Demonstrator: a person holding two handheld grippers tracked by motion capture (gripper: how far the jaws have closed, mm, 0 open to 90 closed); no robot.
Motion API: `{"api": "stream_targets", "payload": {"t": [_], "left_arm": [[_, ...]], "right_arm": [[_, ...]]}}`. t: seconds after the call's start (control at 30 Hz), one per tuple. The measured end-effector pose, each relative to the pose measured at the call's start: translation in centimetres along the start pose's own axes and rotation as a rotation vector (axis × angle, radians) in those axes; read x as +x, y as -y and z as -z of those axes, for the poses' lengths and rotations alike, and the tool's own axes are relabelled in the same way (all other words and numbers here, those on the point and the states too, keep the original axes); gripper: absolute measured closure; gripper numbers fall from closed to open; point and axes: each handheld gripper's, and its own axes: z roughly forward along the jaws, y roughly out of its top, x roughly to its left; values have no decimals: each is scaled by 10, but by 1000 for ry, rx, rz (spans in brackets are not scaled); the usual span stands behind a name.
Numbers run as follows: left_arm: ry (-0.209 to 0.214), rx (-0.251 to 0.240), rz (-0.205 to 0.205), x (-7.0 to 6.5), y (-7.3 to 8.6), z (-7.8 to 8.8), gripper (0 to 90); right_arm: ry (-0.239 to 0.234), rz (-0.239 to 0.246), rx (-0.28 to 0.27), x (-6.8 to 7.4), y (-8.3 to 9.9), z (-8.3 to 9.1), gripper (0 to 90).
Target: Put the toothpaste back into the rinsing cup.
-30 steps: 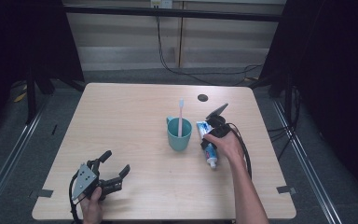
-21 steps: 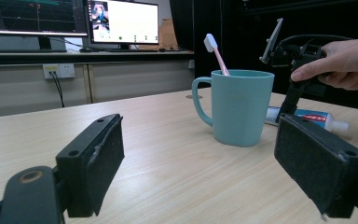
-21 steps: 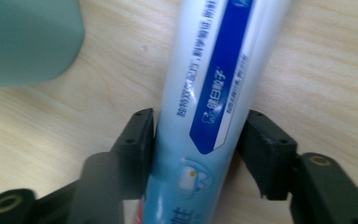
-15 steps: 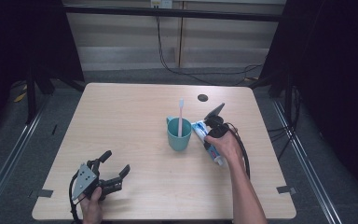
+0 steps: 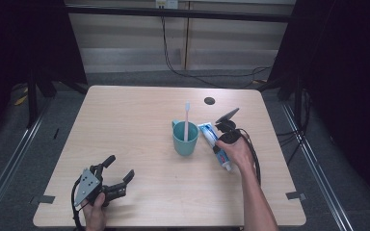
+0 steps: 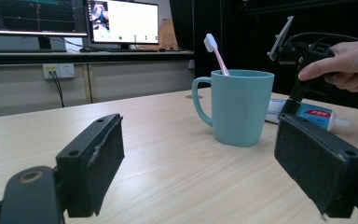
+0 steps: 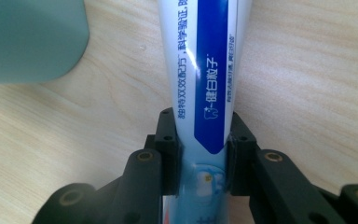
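- The toothpaste tube [image 5: 215,141] is white and pale blue, with a dark blue band of white lettering along its length; in the right gripper view [image 7: 205,93] the tube runs straight away from me toward twelve o'clock.
- It lies flat on the desk [image 5: 139,120], just beside the teal mug [image 5: 185,138], at the mug's three o'clock in the high view, its capped end pointing toward five o'clock.
- In the left gripper view the tube [image 6: 307,114] shows behind the mug [image 6: 237,107], at its four o'clock, cap end to the right.
- A pink toothbrush [image 5: 186,120] with a white head stands tilted in the mug.
- My right tool [image 5: 218,139] has just been closing and now pinches the tube from both sides, the pads [image 7: 170,154] pressed against its flanks near the middle of its length.
- My right hand [image 5: 238,151] sits over that tool from five o'clock, forearm running down to the desk's near edge, the tool's body tipped down onto the tube.
- My left tool [image 5: 118,171] rests low at the desk's near left corner, jaws spread wide with nothing between them, aimed toward two o'clock at the mug.
- My left hand [image 5: 95,211] grips its handle from below.
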Motion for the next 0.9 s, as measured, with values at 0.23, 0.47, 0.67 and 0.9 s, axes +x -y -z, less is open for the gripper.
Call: {"api": "stream_targets", "payload": {"t": [0.23,0.47,0.67,0.9], "left_arm": [[0,0,-2,0,0,0,157],[-1,1,-1,0,0,0,157],[1,0,0,0,0,0,157],[1,0,0,0,0,0,157]], "right_arm": [[-28,-6,-48,-2,4,7,721],[-63,-17,-104,-1,2,19,722],[-94,-38,-122,-5,4,24,722],[-73,-27,-113,-8,8,26,722]]}}
